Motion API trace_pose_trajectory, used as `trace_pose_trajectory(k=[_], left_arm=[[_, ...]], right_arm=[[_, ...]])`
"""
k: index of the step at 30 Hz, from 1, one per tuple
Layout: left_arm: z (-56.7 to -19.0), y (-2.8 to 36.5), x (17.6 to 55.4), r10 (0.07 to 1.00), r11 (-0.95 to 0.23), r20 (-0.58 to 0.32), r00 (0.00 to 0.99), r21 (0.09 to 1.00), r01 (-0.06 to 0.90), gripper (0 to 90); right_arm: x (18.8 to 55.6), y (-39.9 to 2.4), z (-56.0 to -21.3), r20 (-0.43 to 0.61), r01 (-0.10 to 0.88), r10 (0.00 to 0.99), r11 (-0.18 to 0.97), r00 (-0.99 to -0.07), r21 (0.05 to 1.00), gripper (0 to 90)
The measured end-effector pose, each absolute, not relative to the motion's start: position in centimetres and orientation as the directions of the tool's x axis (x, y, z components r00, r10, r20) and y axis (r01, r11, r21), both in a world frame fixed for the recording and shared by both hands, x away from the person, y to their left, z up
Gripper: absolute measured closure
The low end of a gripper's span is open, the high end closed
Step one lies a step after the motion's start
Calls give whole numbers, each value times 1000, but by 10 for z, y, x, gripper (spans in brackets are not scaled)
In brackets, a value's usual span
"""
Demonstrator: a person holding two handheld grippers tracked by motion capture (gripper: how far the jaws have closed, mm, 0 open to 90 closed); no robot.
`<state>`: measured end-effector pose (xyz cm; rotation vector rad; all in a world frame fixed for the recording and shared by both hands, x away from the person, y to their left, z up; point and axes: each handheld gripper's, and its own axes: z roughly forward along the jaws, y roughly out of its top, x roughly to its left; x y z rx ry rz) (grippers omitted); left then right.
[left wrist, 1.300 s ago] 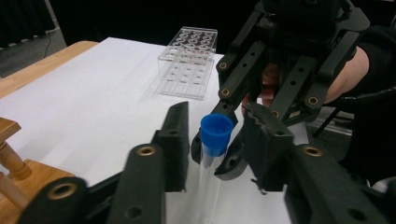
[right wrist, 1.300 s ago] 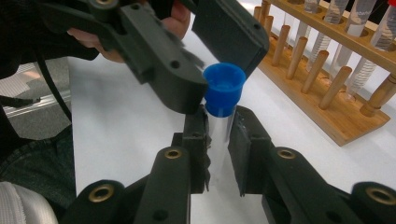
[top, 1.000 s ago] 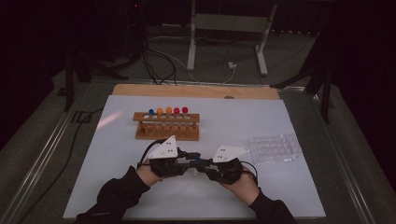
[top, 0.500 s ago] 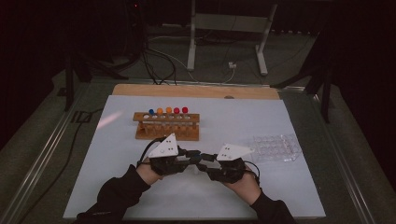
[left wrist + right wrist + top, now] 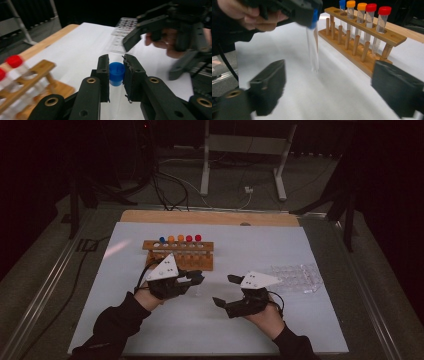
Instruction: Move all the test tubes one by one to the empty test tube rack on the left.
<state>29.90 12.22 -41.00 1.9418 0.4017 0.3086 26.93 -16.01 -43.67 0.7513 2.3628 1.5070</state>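
Nearest me, the right gripper stood with its jaws spread wide and nothing between them, having just been opening. Beside it, the left gripper was clamped on the blue-capped test tube just under the cap, the tube hanging upright, its long axis vertical, off the white mat. Farther back stood the wooden rack, closer to the left hand, so the tube lay between gripper and rack.

White table top, wood strip along far edge; wooden tube rack standing left of centre, clear well plate lying right.
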Motion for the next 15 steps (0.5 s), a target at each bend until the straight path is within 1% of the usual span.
trace_pose_trajectory(k=[1, 3, 4, 7, 10, 15], left_arm=[[-408, 125, 300, 426, -363, 32, 904, 921, 138, 772], [-403, 132, 303, 445, -362, 42, 894, 922, 138, 772], [-400, 136, 305, 457, -355, 42, 889, 924, 139, 772], [-392, 147, 311, 491, -346, 49, 870, 927, 143, 772], [-385, 158, 317, 526, -343, 60, 849, 928, 147, 772], [-378, 175, 329, 581, -334, 71, 811, 929, 158, 772]], right_arm=[[270, -161, -437, 73, 291, 535, 337, -841, 895, 99], [270, -163, -437, 74, 289, 532, 333, -844, 898, 40], [270, -164, -437, 80, 293, 532, 329, -843, 898, 25], [272, -166, -436, 85, 301, 535, 330, -841, 895, 3], [272, -169, -436, 96, 304, 539, 313, -837, 900, 0], [272, -171, -435, 81, 294, 553, 309, -830, 904, 0]])
